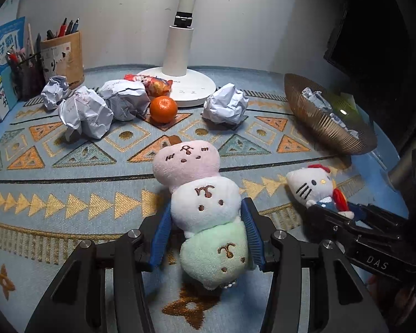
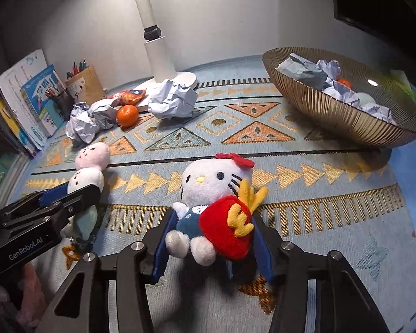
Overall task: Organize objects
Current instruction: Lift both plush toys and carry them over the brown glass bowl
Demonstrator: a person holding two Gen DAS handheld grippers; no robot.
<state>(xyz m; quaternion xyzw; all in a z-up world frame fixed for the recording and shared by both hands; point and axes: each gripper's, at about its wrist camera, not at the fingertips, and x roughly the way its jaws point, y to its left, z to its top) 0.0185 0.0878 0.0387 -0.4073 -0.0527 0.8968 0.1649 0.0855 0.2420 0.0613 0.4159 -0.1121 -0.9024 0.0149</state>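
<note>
My left gripper [image 1: 206,222] is shut on a three-ball plush [image 1: 202,202], pink, white and green, lying on the patterned cloth; the pads squeeze its white and green balls. It also shows in the right wrist view [image 2: 88,166], with the left gripper [image 2: 66,194] around it. My right gripper [image 2: 216,230] is shut on a white cat plush [image 2: 210,186] with a red bow and a red pouch, gripping its body. In the left wrist view the cat plush [image 1: 313,186] lies at the right in the right gripper [image 1: 338,213].
A ribbed gold bowl [image 2: 332,111] at the back right holds crumpled paper and an orange. Several paper balls [image 1: 83,111], a loose orange [image 1: 163,108], a snack packet [image 1: 149,83], a white lamp base [image 1: 197,91], pen holders [image 1: 63,55] and books [image 2: 22,105] stand at the back.
</note>
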